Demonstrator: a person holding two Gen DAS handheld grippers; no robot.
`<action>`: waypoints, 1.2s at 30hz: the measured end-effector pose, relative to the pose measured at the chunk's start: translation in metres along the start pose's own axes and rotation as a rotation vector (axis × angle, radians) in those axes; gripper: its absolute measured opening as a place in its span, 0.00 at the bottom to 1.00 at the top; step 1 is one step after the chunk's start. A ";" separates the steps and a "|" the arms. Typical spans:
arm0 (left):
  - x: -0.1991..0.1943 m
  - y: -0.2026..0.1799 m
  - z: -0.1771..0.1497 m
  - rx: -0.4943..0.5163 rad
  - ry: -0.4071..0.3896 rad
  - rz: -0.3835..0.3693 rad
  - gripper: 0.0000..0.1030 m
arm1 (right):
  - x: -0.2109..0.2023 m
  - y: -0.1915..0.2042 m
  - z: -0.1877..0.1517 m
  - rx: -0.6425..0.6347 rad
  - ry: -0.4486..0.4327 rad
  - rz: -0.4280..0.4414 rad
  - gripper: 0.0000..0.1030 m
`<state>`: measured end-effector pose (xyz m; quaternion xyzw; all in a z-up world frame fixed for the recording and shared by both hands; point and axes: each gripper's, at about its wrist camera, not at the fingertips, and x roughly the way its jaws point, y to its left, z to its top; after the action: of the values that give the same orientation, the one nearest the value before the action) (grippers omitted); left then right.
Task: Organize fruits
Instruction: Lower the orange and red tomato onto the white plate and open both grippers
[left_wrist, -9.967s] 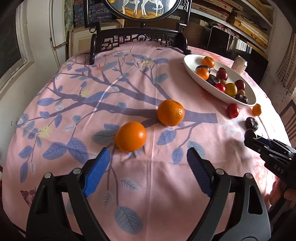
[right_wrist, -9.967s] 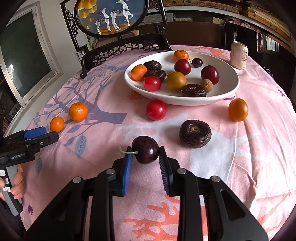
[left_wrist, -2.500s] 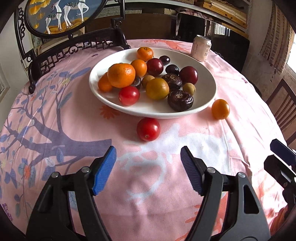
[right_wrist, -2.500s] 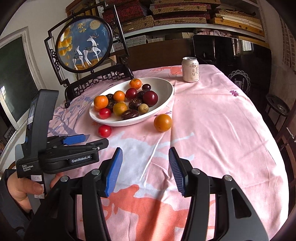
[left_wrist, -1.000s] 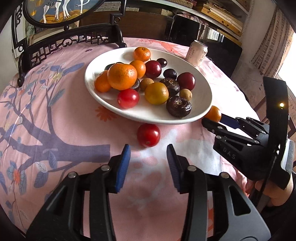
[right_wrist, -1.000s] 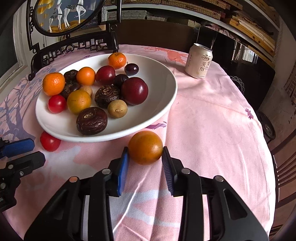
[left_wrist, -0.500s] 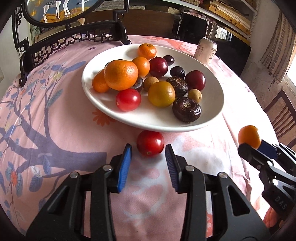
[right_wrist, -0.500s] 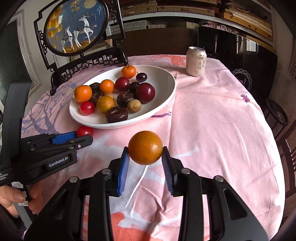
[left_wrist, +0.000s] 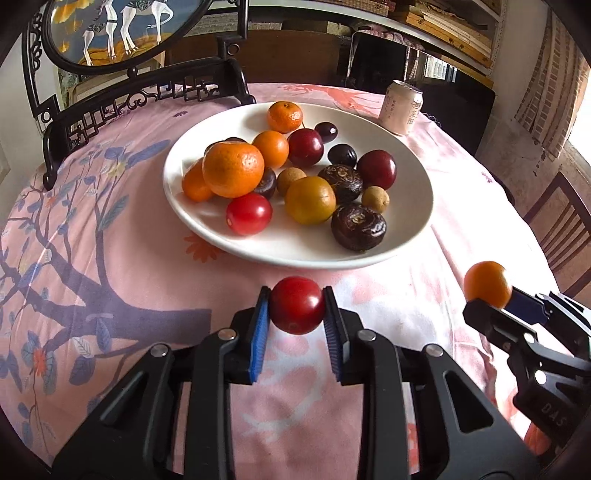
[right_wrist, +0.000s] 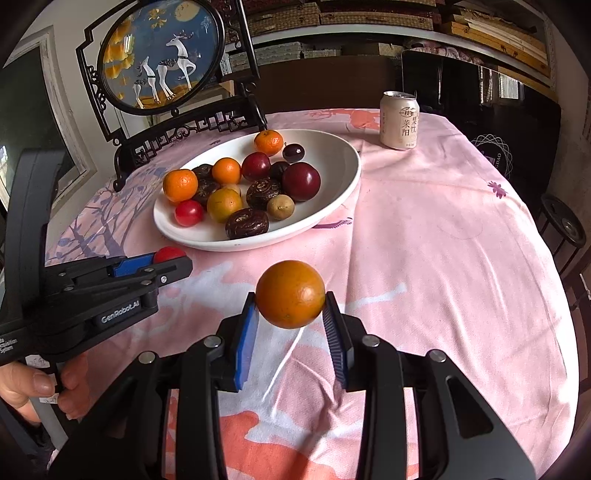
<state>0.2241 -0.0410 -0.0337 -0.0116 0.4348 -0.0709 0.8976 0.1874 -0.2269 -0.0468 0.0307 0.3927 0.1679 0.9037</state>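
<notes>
Gripping gently, my left claw clenches the soft red fruit across its middle. My right claw clasps the firm orange; the plate waits at 12 o'clock.

Ahead of the fingers and to their right, a pale drink can stood upright on the table, which wore a pink cloth. Far ahead to the left, a round deer picture sat in a dark carved stand.
</notes>
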 end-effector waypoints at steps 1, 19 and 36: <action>-0.004 -0.001 -0.003 0.007 0.007 -0.013 0.27 | -0.001 0.001 -0.001 -0.001 0.000 -0.002 0.34; -0.028 0.000 0.065 0.036 -0.084 0.048 0.28 | 0.012 0.039 0.063 -0.181 -0.093 -0.016 0.34; 0.017 0.006 0.116 -0.048 -0.111 0.094 0.72 | 0.064 0.035 0.085 -0.181 -0.105 -0.054 0.52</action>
<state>0.3265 -0.0418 0.0244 -0.0166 0.3860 -0.0174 0.9222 0.2799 -0.1664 -0.0265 -0.0530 0.3288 0.1763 0.9263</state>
